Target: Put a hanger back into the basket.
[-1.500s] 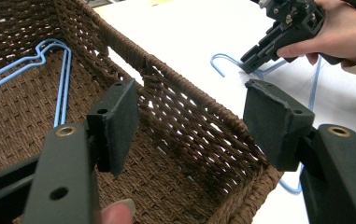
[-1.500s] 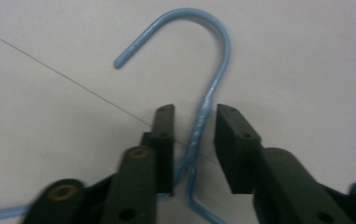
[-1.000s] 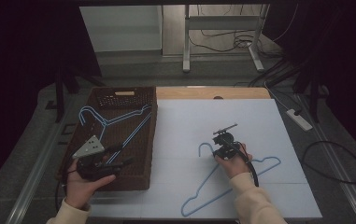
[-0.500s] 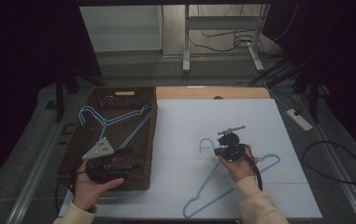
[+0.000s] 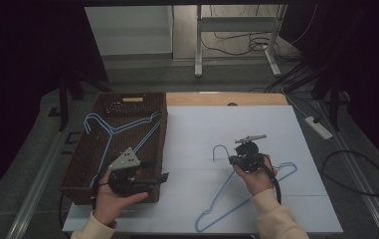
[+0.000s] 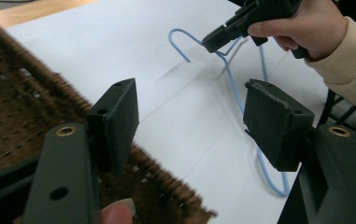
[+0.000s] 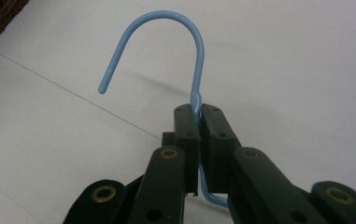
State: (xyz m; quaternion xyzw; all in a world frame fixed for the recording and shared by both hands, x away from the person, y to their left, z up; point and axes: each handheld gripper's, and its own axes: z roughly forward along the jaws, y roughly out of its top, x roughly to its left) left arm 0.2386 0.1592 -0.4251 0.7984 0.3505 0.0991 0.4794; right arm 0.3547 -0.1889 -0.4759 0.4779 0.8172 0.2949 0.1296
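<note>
High view: the person's right gripper [image 5: 233,160] sits over the middle of the white sheet [image 5: 276,124] that covers the table, its jaws shut on the neck of a blue wire hanger [image 5: 227,186], just below the hook. The hanger's hook curls up and to the left of the jaws, while its shoulders and bottom bar run down towards the near edge of the sheet, one end passing under the right forearm. In the right gripper view the two black pads press together with the blue wire pinched between them, the hook [image 7: 166,28] arching above the pads and casting a faint shadow on the sheet. The left gripper [image 5: 164,178] is held at the near right corner of the brown wicker basket [image 5: 85,169], which stands on the left side of the table, touching the sheet's edge. Its jaws stand wide apart with nothing between them; in the left gripper view they frame bare white sheet and part of the hanger beyond, with the basket rim below the left pad. Another blue hanger [image 5: 122,132] lies inside the basket, spanning it slantwise.
</note>
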